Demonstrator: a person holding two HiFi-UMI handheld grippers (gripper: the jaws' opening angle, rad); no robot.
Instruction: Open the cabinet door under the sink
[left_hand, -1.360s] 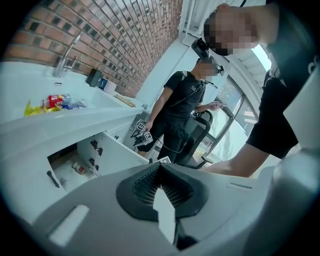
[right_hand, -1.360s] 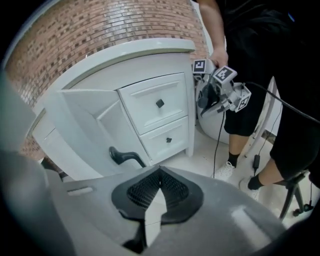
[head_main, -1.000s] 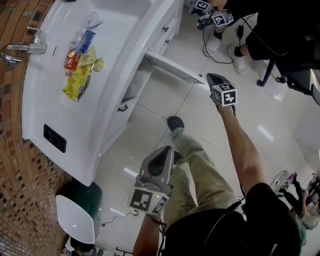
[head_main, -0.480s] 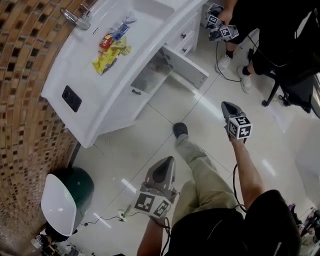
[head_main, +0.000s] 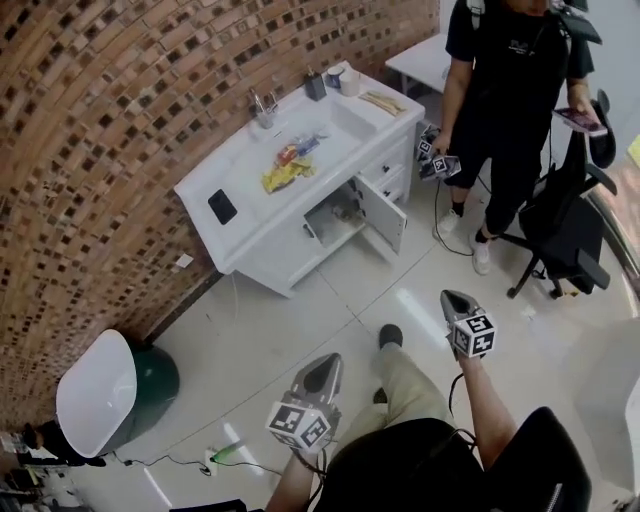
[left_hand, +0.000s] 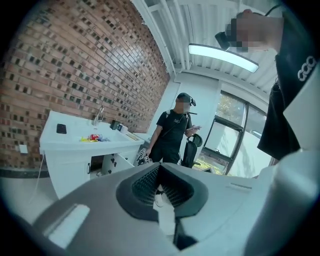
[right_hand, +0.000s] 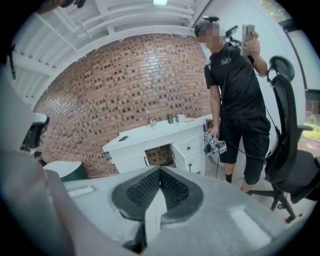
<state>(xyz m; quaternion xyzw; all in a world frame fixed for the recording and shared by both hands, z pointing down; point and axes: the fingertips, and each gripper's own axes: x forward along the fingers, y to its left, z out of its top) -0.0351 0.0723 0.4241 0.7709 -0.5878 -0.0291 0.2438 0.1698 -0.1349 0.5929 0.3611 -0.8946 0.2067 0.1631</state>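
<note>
The white sink vanity (head_main: 262, 238) stands against the brick wall, well away from me across the tiled floor. Its cabinet door (head_main: 385, 216) hangs open toward the room, and the dark opening (head_main: 335, 215) shows beside it. My left gripper (head_main: 329, 360) is low in the head view, shut and holding nothing. My right gripper (head_main: 447, 295) is to its right, also shut and holding nothing. Both point toward the vanity. The left gripper view shows the left gripper (left_hand: 159, 169) with the vanity (left_hand: 75, 150) beyond. In the right gripper view the right gripper (right_hand: 160, 171) faces the opening (right_hand: 159, 153).
A person in black (head_main: 510, 90) stands right of the vanity holding another pair of grippers (head_main: 436, 156). A black office chair (head_main: 565, 240) is behind them. A green bin with a white lid (head_main: 110, 390) sits at lower left. Packets (head_main: 285, 165) and a phone (head_main: 222, 207) lie on the counter.
Both grippers have drawn back from the cabinet and risen. The vanity now looks much farther and smaller. The door stays open.
</note>
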